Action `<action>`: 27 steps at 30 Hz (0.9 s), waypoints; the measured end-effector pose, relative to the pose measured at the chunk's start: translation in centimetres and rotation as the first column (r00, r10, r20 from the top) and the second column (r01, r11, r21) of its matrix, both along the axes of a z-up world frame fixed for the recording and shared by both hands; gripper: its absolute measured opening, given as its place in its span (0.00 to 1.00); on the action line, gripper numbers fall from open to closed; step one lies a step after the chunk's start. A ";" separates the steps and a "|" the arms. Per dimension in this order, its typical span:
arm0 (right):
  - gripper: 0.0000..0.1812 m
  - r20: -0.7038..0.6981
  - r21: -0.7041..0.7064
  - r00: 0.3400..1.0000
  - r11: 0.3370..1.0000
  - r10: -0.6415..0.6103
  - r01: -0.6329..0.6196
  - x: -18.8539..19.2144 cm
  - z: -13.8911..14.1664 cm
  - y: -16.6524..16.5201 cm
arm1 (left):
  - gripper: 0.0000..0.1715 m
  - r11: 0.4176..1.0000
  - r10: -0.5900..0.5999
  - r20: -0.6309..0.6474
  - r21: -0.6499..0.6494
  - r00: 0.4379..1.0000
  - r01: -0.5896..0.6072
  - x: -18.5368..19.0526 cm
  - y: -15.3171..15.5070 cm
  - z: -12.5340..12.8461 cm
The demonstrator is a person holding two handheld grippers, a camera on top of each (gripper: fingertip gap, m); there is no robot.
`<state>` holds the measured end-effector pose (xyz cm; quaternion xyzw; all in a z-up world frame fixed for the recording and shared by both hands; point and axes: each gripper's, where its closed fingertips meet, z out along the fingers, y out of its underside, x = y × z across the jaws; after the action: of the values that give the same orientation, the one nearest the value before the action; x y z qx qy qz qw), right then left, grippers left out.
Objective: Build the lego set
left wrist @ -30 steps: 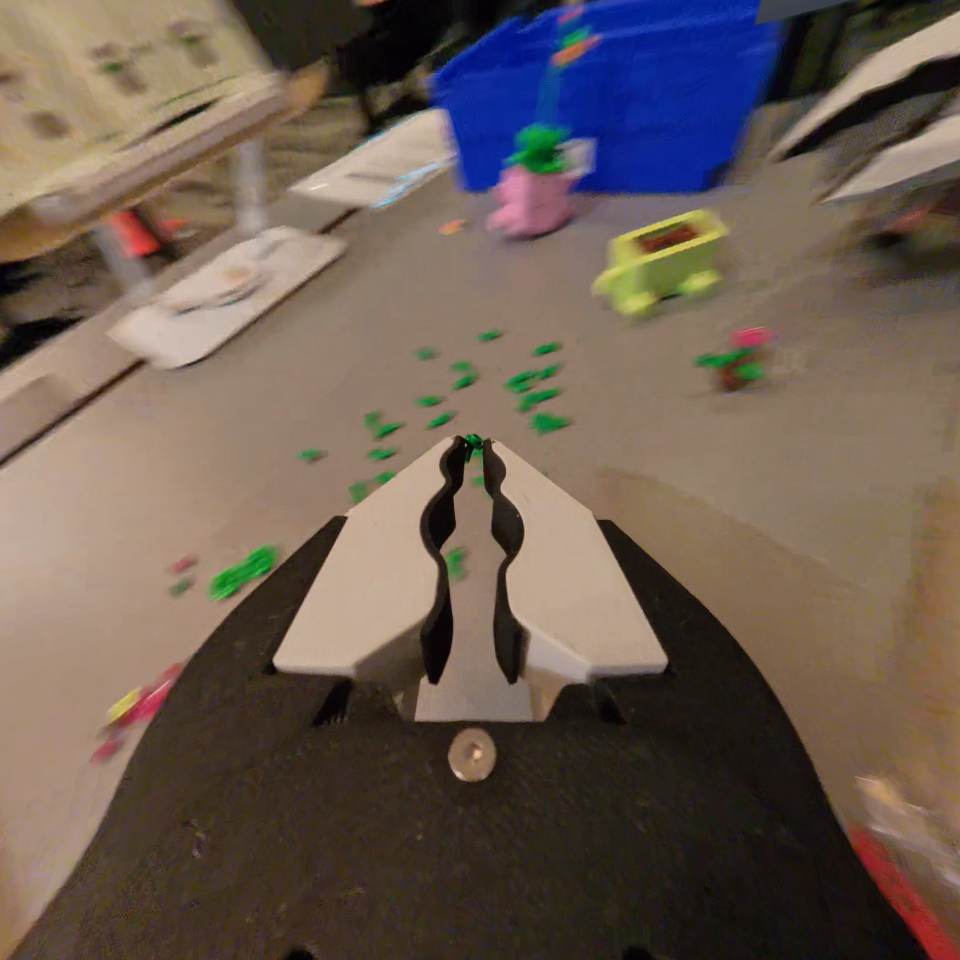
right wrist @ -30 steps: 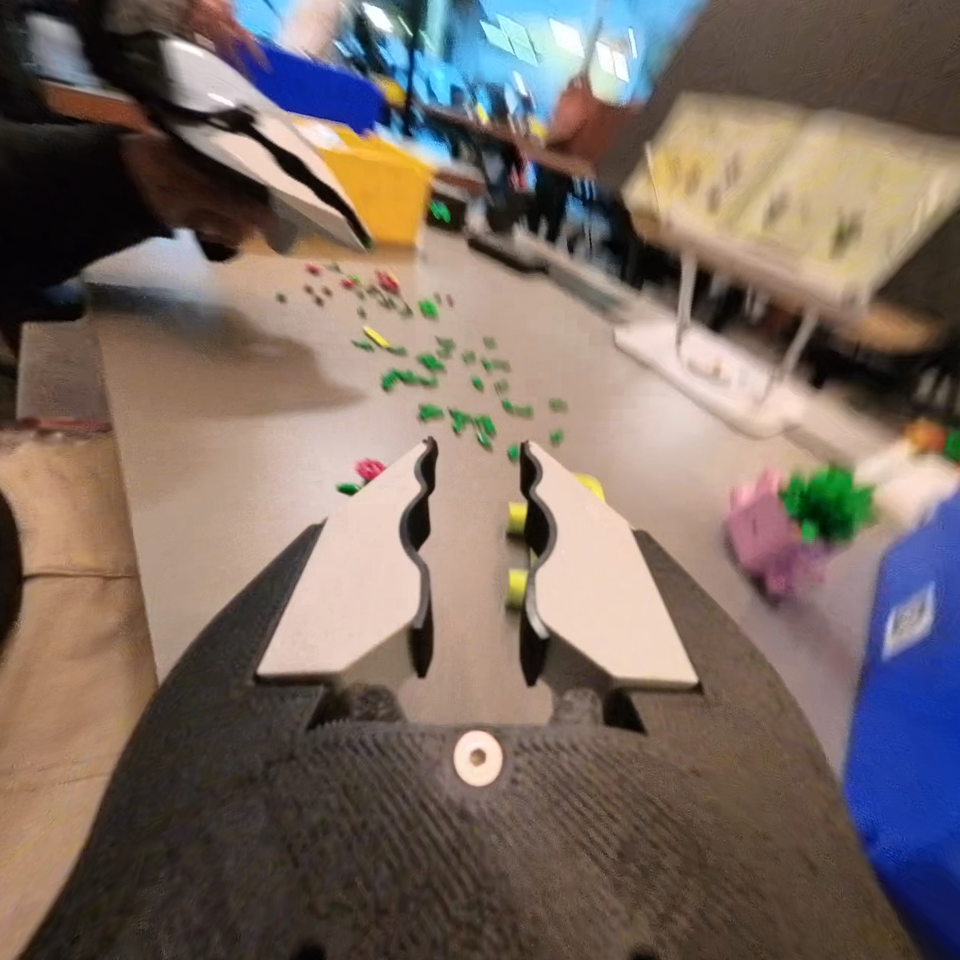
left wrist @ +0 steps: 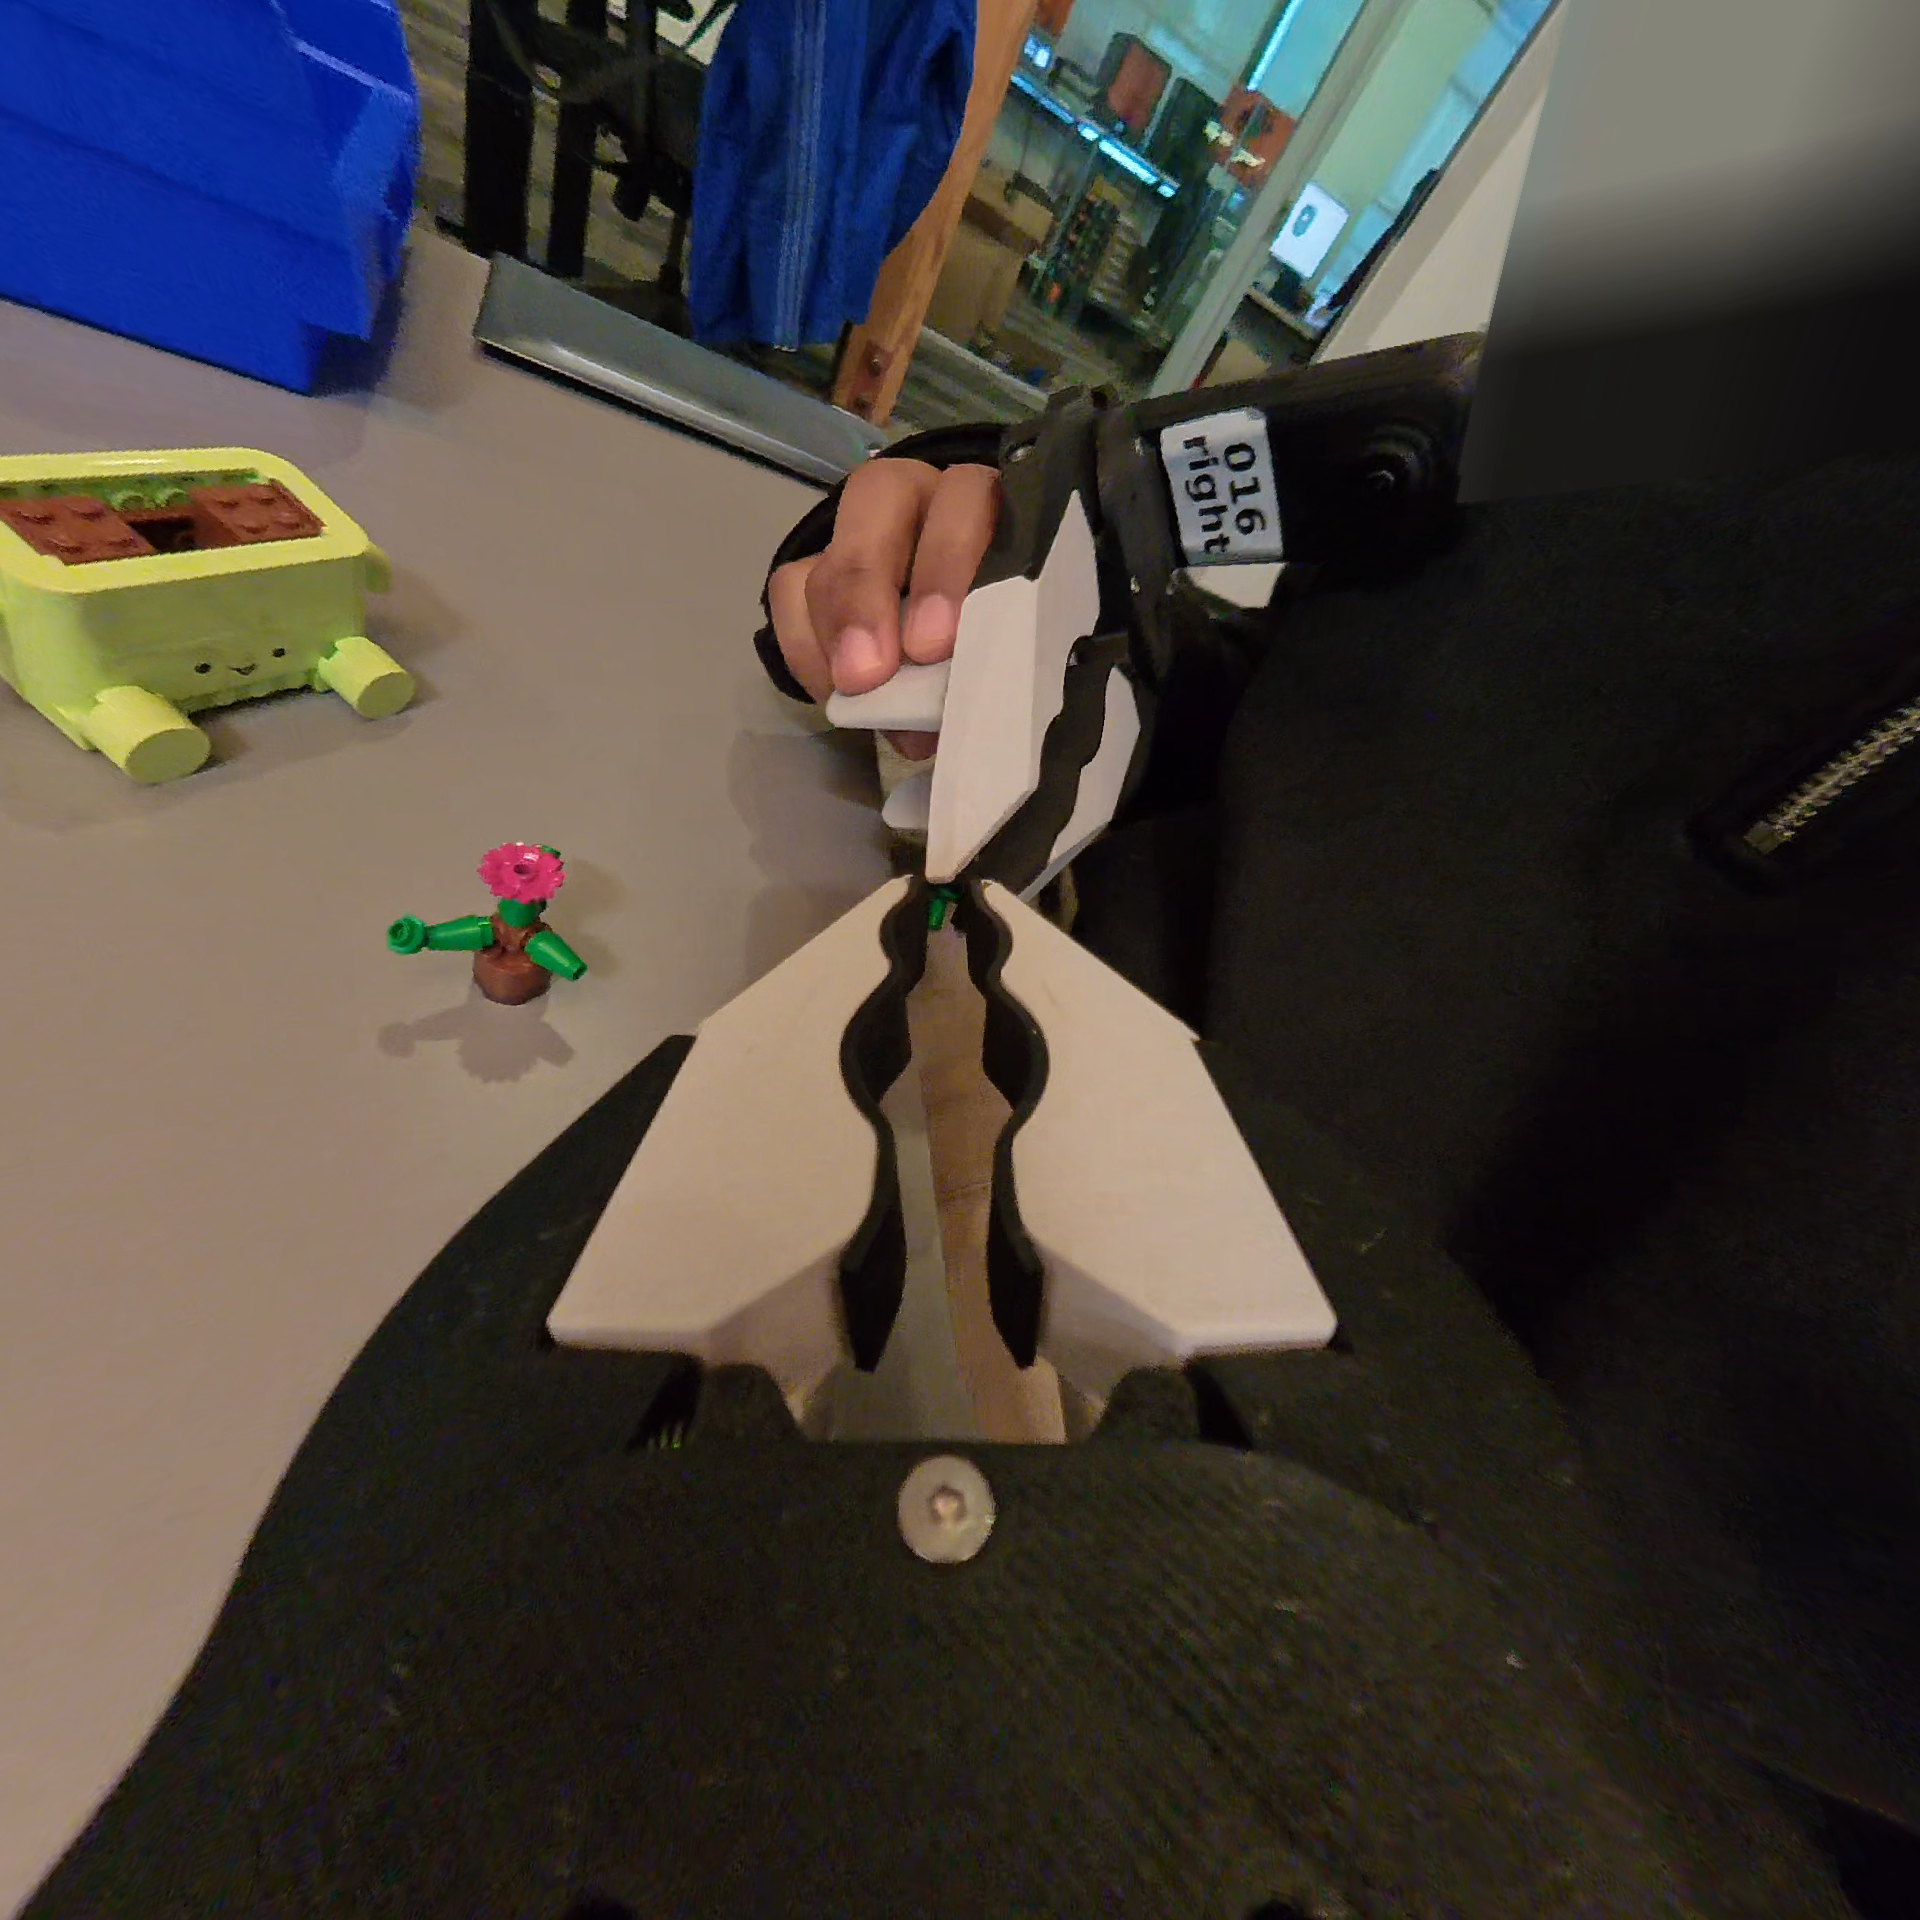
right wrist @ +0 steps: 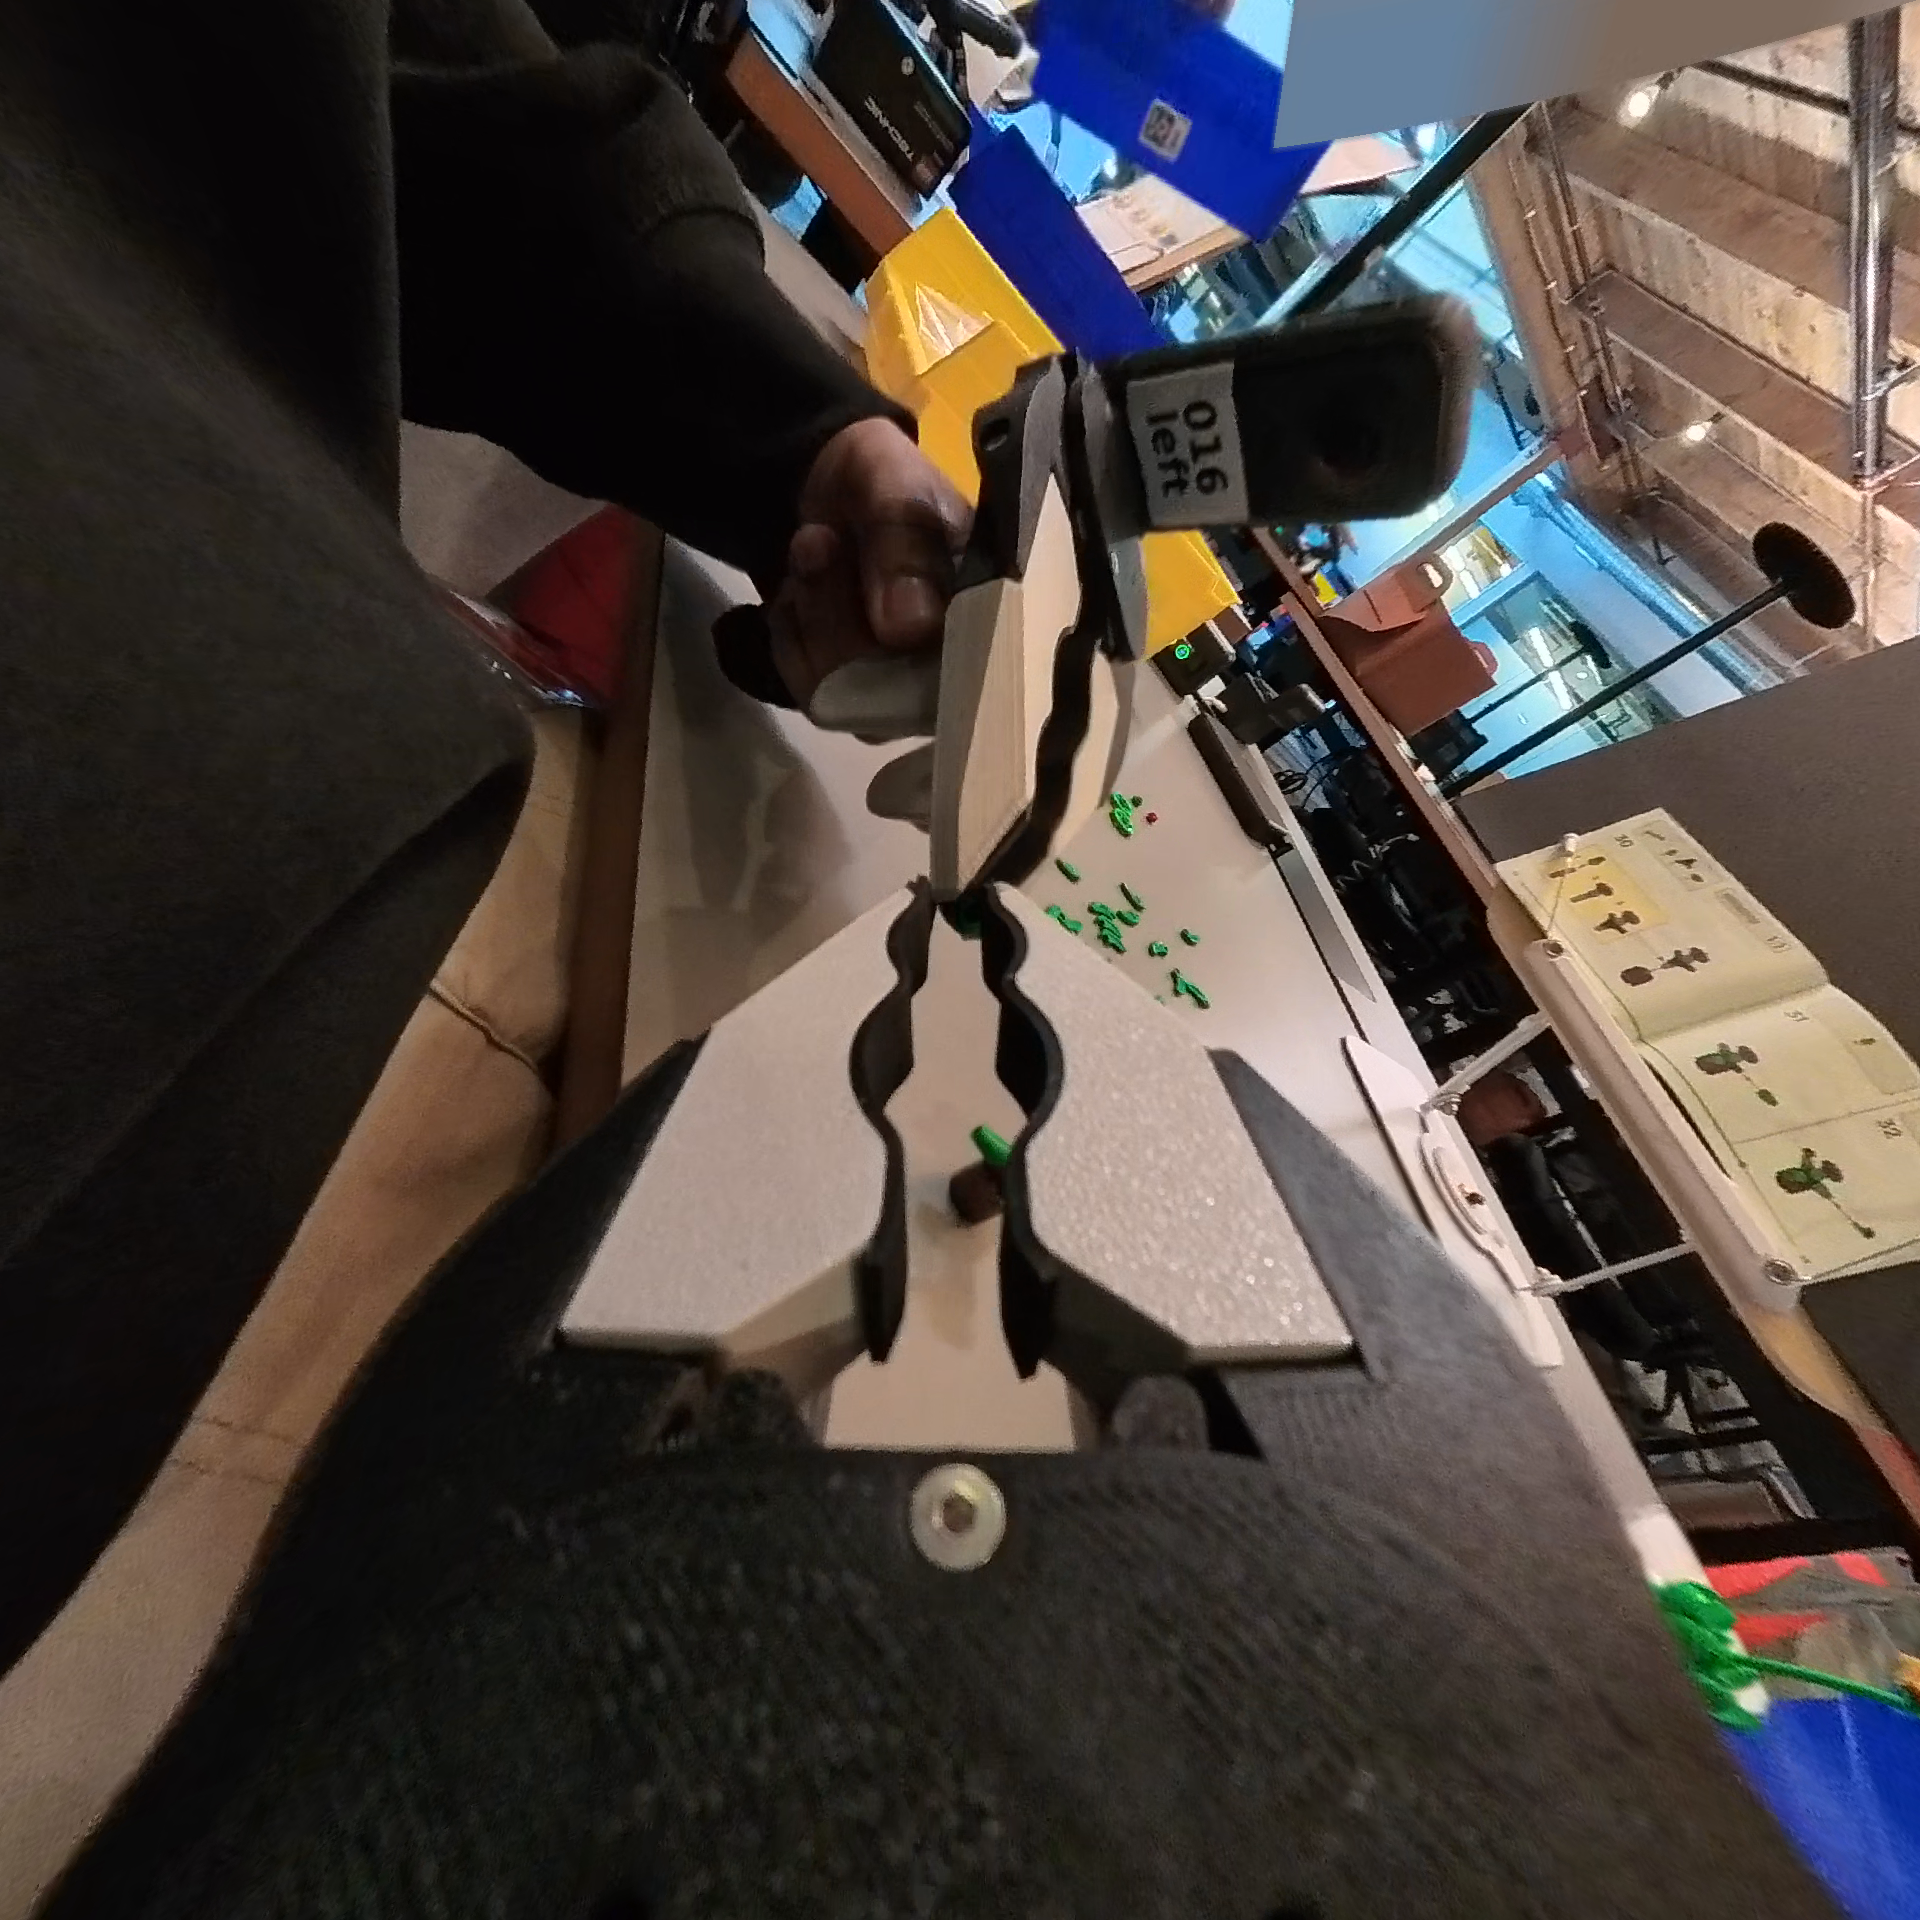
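**Two grippers meeting at one green piece**

At frame centre, the left gripper [left wrist: 943, 902] pinches a small green piece [left wrist: 939, 912] at its fingertips. The right gripper [right wrist: 961, 909] meets it tip to tip, fingers nearly closed; whether it grips is unclear. Flower stem [left wrist: 509, 935] and green pot [left wrist: 177, 582] stand on the table [left wrist: 571, 540], left.

It is a workshop or maker lab, not a home. A broad grey worktable [left wrist: 260, 1195] fills the near ground, with blue storage bins [left wrist: 197, 177] at its far left. Beyond it, glass partitions [left wrist: 1226, 187] open onto shelves of equipment. To the right stand a yellow bin [right wrist: 956, 343], a brick wall with exposed pipes [right wrist: 1714, 260], and an instruction booklet [right wrist: 1714, 1018] propped on a stand.
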<state>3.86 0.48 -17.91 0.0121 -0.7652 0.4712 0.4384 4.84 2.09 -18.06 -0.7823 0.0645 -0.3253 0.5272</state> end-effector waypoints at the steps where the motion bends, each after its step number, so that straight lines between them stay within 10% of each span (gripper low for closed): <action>1: 0.04 0.000 -0.013 1.000 1.000 0.005 -0.005 0.1 0.2 -0.1 | 0.02 1.000 -0.010 0.026 0.007 1.000 0.009 0.1 -0.1 0.2; 16: 0.02 0.051 -0.117 0.999 0.993 -0.004 0.010 0.1 1.3 0.7 | 0.12 0.998 -0.038 0.170 0.049 0.985 0.030 0.1 -0.2 1.3; 27: 0.02 0.032 -0.218 0.999 0.976 0.020 -0.012 0.4 2.7 0.7 | 0.01 0.992 -0.064 0.278 0.120 0.959 0.032 0.2 0.0 2.3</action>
<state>4.23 1.20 -15.21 -0.0378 -0.7162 0.5558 0.4203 5.06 2.13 -15.81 -0.6949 0.0265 -0.4415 0.5670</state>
